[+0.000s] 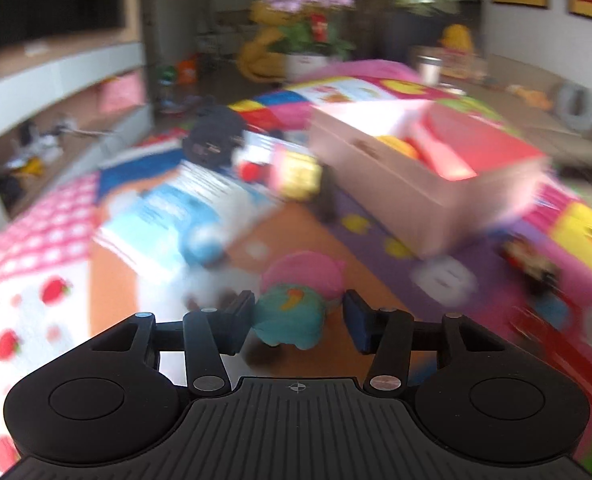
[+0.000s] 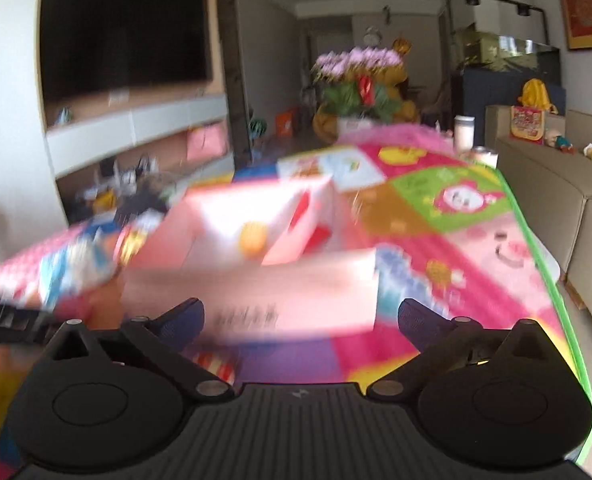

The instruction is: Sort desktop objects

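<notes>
Colourful mat (image 1: 316, 236): teal-pink plush toy (image 1: 296, 312) lies lengthwise between left fingers (image 1: 237, 322), ungripped; right fingers (image 2: 420, 320) spread.

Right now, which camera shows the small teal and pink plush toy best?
The left wrist view. The small teal and pink plush toy lies between the left gripper fingers, close and central, though motion-blurred. The right wrist view does not show it clearly; only a pink blur appears at its lower left.
</notes>
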`<state>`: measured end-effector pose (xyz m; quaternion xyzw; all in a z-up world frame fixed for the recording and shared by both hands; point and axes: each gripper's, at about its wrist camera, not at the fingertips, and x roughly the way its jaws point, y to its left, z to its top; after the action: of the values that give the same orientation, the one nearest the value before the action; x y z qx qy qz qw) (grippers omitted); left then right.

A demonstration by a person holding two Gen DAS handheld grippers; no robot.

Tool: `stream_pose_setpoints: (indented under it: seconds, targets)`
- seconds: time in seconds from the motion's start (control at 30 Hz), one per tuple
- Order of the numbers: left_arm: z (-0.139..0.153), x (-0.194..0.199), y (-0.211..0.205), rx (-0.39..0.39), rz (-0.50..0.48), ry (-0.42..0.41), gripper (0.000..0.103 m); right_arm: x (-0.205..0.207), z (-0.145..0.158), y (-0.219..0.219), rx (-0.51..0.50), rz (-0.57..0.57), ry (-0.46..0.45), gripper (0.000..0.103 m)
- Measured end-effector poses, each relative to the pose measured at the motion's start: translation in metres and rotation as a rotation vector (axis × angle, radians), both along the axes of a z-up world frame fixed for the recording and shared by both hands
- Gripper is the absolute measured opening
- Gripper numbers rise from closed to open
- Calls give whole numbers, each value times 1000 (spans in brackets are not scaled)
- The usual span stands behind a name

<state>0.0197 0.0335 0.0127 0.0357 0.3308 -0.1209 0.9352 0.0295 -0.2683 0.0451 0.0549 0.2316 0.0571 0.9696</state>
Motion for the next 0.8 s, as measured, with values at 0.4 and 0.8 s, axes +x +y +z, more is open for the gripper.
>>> stream_pose_setpoints:
  seconds: [0.4,0.8]
  targets:
    - [-4,-34,27,-35,169,26,101,83,-17,17,255,72,150,103]
    - [-11,-26,8,32,161,84,103,3,-22,17,78,156,186,103]
